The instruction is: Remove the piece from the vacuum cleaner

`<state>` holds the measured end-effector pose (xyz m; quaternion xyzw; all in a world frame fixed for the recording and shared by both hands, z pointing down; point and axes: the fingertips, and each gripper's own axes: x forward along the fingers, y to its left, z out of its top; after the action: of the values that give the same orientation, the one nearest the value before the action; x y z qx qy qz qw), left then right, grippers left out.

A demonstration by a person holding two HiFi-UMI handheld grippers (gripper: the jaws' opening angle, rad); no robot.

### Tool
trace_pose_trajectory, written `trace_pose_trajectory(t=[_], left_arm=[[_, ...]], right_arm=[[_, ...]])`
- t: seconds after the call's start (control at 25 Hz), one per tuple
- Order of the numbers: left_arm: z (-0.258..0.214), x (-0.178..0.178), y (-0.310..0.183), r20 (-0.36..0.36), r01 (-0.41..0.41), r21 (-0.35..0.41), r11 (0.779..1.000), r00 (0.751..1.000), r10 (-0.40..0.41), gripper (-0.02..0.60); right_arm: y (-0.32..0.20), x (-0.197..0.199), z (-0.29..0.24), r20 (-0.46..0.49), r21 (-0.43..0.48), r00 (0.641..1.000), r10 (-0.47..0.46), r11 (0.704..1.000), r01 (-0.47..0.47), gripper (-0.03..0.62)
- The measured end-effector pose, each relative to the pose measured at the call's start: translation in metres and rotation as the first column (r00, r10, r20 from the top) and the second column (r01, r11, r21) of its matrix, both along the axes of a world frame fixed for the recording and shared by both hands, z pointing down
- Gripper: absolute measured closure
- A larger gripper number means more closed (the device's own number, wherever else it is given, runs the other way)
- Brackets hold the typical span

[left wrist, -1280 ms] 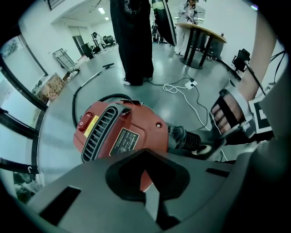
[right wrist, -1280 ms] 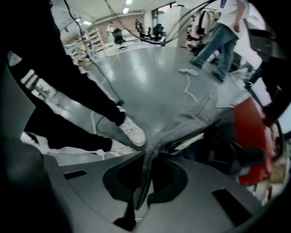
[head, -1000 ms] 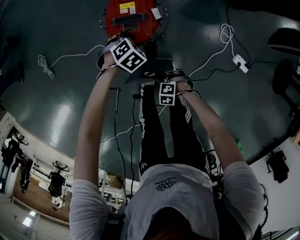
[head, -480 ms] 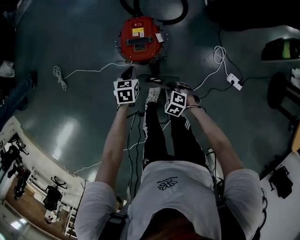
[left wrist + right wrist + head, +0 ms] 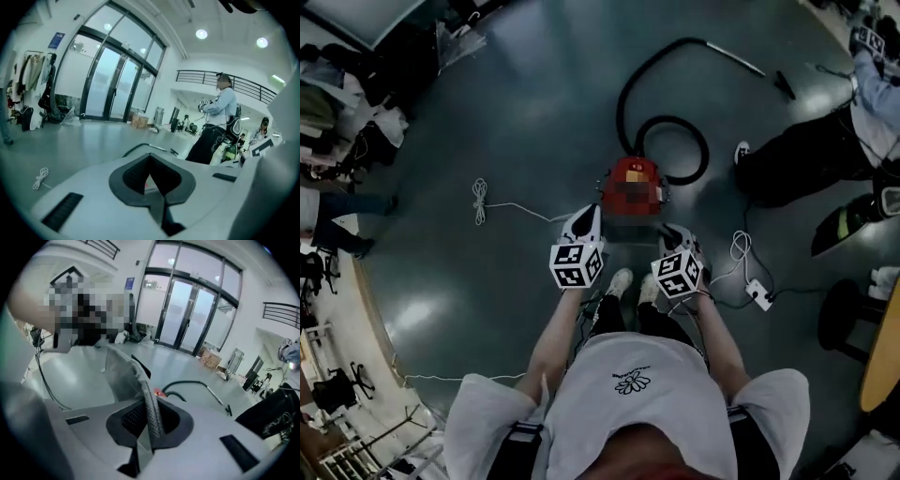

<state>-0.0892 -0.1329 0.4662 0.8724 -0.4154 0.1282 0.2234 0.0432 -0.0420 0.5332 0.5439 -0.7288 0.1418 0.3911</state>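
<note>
The red vacuum cleaner (image 5: 630, 187) stands on the grey floor ahead of the person's feet, and its black hose (image 5: 667, 141) loops behind it. My right gripper (image 5: 672, 232) is held up on the near side of the vacuum, shut on a thin grey piece with a mesh edge (image 5: 125, 376). The piece stands up between the pads (image 5: 151, 420) and leans left. My left gripper (image 5: 588, 216) is level with it to the left. Its jaws (image 5: 152, 174) are shut with nothing between them, and a sliver of red shows through the gap.
A coiled white cable (image 5: 480, 199) lies on the floor to the left. A power strip (image 5: 759, 295) with a white cord (image 5: 738, 247) lies to the right. A person in dark trousers (image 5: 787, 164) stands at the right, and the hose's wand (image 5: 741, 58) lies at the back.
The vacuum now shows smaller and farther off, with its hose in sight. Both grippers have come back from the vacuum towards the body, and the grey piece has come away with the right one.
</note>
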Motion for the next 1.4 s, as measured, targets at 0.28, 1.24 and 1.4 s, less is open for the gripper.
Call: trace_pose_trajectory(t=[0.28,1.24,1.4], left_arm=[[-0.121,-0.023,-0.017,-0.083,0.104,0.291,0.951,0.993,-0.083,0.577],[-0.293,-0.080,-0.008,-0.318,0.352,0.588,0.728,0.928,-0.193,0.577],[-0.286,-0.076,-0.012,-0.305,0.344,0.577,0.741,0.932,-0.195,0.577]], right_arm=[[-0.068,-0.031,-0.155,0.062,0.358,0.998,-0.026,0.934,0.003,0.571],[-0.107,-0.061,-0.294,0.258,0.603,0.959,-0.115,0.795,-0.067,0.571],[-0.107,-0.054,-0.290,0.265,0.594,0.958,-0.109,0.801,-0.073,0.571]])
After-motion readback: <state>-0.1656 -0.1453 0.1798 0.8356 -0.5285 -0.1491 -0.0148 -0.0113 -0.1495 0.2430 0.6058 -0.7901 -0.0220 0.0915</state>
